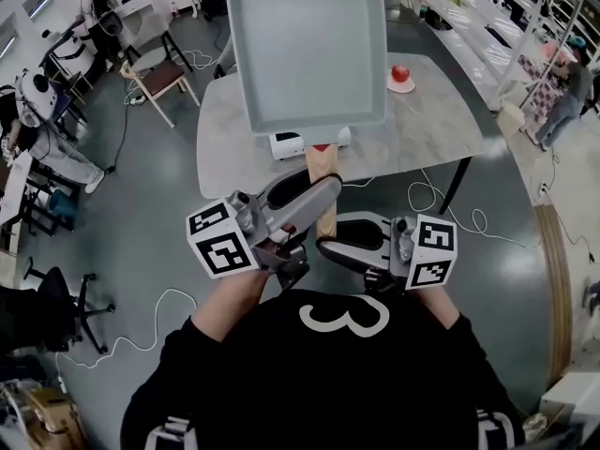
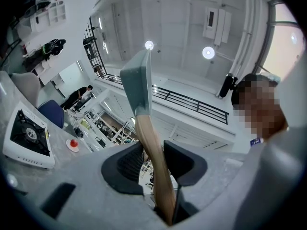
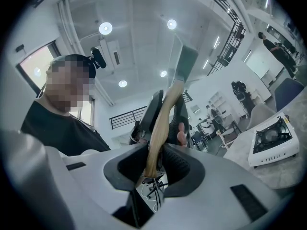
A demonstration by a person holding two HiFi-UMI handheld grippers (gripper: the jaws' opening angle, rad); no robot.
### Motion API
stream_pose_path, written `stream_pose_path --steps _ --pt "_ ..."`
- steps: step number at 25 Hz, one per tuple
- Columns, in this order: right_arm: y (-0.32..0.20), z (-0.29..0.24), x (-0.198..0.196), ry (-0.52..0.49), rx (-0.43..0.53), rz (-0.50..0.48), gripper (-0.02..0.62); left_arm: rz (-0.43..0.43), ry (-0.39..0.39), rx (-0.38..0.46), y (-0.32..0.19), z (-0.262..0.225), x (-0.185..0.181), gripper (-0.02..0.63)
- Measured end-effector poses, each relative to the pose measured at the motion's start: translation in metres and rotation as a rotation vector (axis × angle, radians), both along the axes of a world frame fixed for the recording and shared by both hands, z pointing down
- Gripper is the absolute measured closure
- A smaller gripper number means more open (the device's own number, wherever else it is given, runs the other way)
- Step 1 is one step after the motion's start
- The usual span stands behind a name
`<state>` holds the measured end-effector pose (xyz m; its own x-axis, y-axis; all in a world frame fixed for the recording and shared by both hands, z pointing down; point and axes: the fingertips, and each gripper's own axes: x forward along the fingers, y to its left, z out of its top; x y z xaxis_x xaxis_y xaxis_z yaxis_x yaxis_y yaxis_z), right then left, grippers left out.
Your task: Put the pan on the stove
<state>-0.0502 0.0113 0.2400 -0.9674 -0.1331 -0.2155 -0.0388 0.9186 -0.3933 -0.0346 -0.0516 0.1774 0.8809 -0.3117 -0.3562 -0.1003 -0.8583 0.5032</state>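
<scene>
A square grey pan (image 1: 305,45) with a wooden handle (image 1: 323,172) hangs in the air above the marble table (image 1: 431,129), its open side facing me. My left gripper (image 1: 319,195) is shut on the handle from the left, and my right gripper (image 1: 342,248) is shut on the handle's end from the right. The handle (image 2: 156,166) runs up between the jaws of the left gripper (image 2: 153,159) to the pan (image 2: 139,78), seen edge-on. The handle's end (image 3: 153,152) sits in the right gripper (image 3: 156,163). The white gas stove (image 1: 286,144) stands on the table, mostly hidden under the pan. The stove (image 2: 26,139) (image 3: 271,140) shows in both gripper views.
A red fruit on a white plate (image 1: 400,75) sits at the table's far right. A wooden chair (image 1: 159,81) stands left of the table, an office chair (image 1: 61,307) at lower left. Cables (image 1: 441,204) trail over the floor. People (image 1: 42,129) work at the left.
</scene>
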Motion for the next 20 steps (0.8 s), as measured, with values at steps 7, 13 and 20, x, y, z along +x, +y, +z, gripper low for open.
stream_pose_path --steps 7,13,20 --pt "-0.002 0.003 0.003 0.003 -0.011 0.016 0.5 0.018 -0.007 -0.005 -0.002 0.003 0.004 0.468" --pt "-0.011 0.01 0.011 -0.005 -0.022 0.001 0.501 0.006 -0.009 -0.011 -0.011 0.01 0.011 0.468" --pt "-0.038 0.011 0.027 -0.009 -0.039 -0.026 0.501 -0.018 -0.018 -0.028 -0.04 0.013 0.027 0.468"
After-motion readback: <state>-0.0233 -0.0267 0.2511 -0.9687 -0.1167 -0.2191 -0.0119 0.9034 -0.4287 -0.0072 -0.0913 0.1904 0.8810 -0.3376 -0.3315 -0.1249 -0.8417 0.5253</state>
